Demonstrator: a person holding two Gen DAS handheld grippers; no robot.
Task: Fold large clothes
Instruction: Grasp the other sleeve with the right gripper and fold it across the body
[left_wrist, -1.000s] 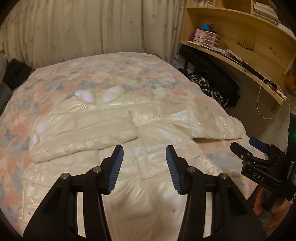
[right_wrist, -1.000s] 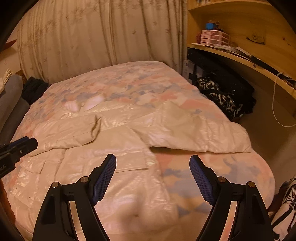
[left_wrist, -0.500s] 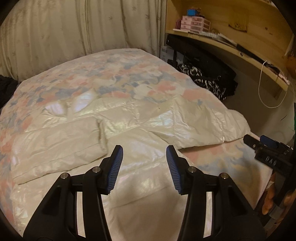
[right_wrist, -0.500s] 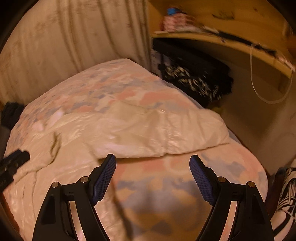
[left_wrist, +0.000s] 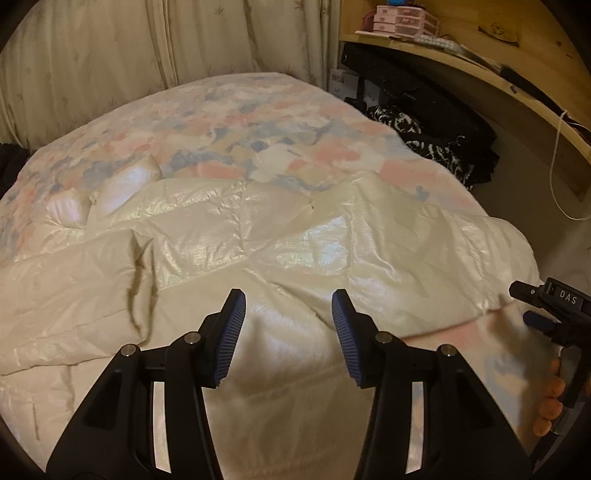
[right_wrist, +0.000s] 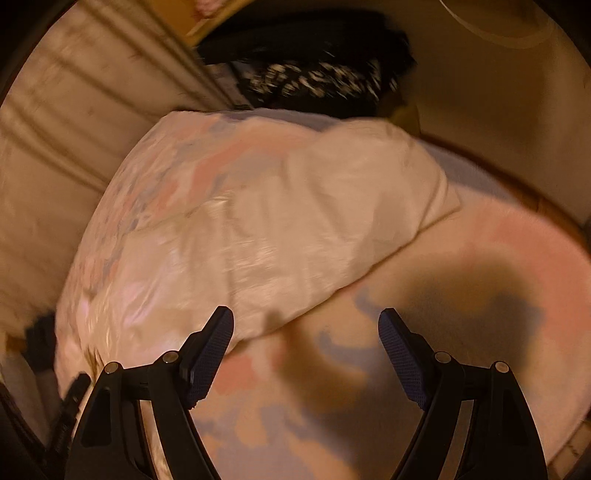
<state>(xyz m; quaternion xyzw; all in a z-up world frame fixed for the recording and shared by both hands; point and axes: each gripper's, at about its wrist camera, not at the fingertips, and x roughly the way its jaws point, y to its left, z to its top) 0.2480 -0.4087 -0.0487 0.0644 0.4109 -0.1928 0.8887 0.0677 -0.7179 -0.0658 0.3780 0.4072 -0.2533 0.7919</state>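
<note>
A shiny cream puffer jacket (left_wrist: 258, 236) lies spread on the floral bed (left_wrist: 236, 114). Its left sleeve (left_wrist: 74, 295) is folded across the body; its right sleeve (left_wrist: 424, 251) stretches out toward the bed's right edge. My left gripper (left_wrist: 286, 317) is open and empty, low over the jacket's body. My right gripper (right_wrist: 306, 339) is open and empty, tilted, over the bedspread (right_wrist: 369, 369) just below the right sleeve (right_wrist: 295, 221). The right gripper also shows at the left wrist view's right edge (left_wrist: 532, 299).
A wooden desk shelf (left_wrist: 480, 70) runs along the right with pink drawers (left_wrist: 402, 22) and a white cord (left_wrist: 557, 177). Dark clothes (left_wrist: 436, 144) are piled beside the bed. Curtains (left_wrist: 129, 62) hang behind. The right wrist view is blurred.
Both grippers moved right and closer to the bed. The right gripper swung and tilted toward the outstretched right sleeve. Both stayed open.
</note>
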